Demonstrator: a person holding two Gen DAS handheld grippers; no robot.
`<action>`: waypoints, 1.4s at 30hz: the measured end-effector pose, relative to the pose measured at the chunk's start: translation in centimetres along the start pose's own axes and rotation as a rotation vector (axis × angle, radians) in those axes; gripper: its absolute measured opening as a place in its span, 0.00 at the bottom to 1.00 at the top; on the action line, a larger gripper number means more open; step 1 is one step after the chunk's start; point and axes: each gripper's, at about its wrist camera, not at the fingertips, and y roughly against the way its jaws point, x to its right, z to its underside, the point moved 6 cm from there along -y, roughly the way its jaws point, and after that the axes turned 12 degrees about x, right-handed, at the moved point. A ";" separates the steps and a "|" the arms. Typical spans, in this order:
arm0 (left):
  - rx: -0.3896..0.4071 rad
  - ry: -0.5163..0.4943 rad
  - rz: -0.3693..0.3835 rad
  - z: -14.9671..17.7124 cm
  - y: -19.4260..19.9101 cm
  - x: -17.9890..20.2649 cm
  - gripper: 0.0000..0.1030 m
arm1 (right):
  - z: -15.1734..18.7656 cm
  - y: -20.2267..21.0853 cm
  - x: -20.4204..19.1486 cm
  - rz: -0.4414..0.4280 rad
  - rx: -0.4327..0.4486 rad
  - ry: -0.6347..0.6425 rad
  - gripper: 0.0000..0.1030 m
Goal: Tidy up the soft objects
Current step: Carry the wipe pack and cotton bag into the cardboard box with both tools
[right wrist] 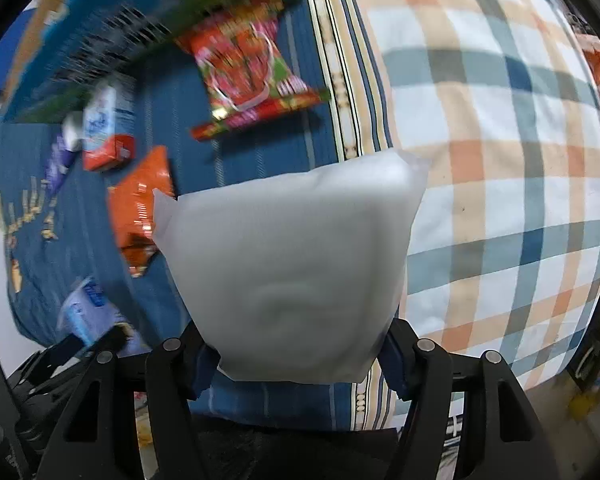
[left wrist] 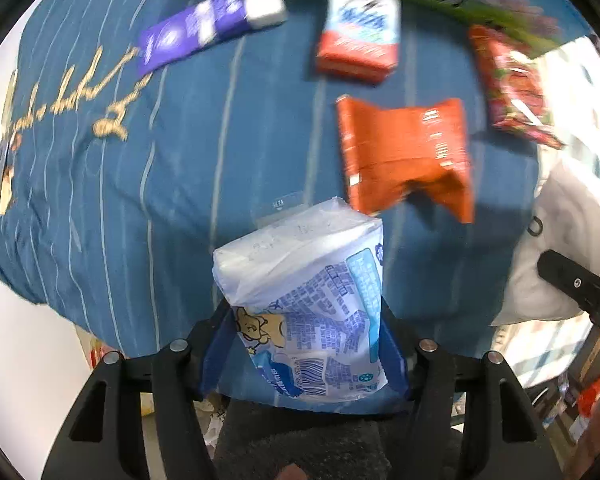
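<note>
My left gripper [left wrist: 304, 344] is shut on a white and blue printed soft pack [left wrist: 304, 300] and holds it above the blue striped bedding [left wrist: 140, 160]. My right gripper [right wrist: 296, 356] is shut on a plain white soft pack [right wrist: 292, 264], held above the bedding. On the bedding lie an orange packet [left wrist: 404, 156], a red and blue tissue pack [left wrist: 360, 32], a purple pack [left wrist: 196, 28] and a red patterned bag [left wrist: 512, 88]. The same orange packet [right wrist: 140, 208] and red bag [right wrist: 248, 68] show in the right wrist view. The left gripper with its pack [right wrist: 88, 312] shows at lower left there.
A checked quilt [right wrist: 500, 160] covers the right side of the bed. A green and blue printed box [right wrist: 140, 20] lies along the far edge. The bed's near edge drops to a white floor [left wrist: 20, 340] on the left. Clutter stands at the right [left wrist: 580, 380].
</note>
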 end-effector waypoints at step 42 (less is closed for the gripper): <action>0.017 -0.084 0.269 -41.2 -1.1 4.0 0.59 | -36.4 4.6 -15.1 0.034 0.182 0.143 0.66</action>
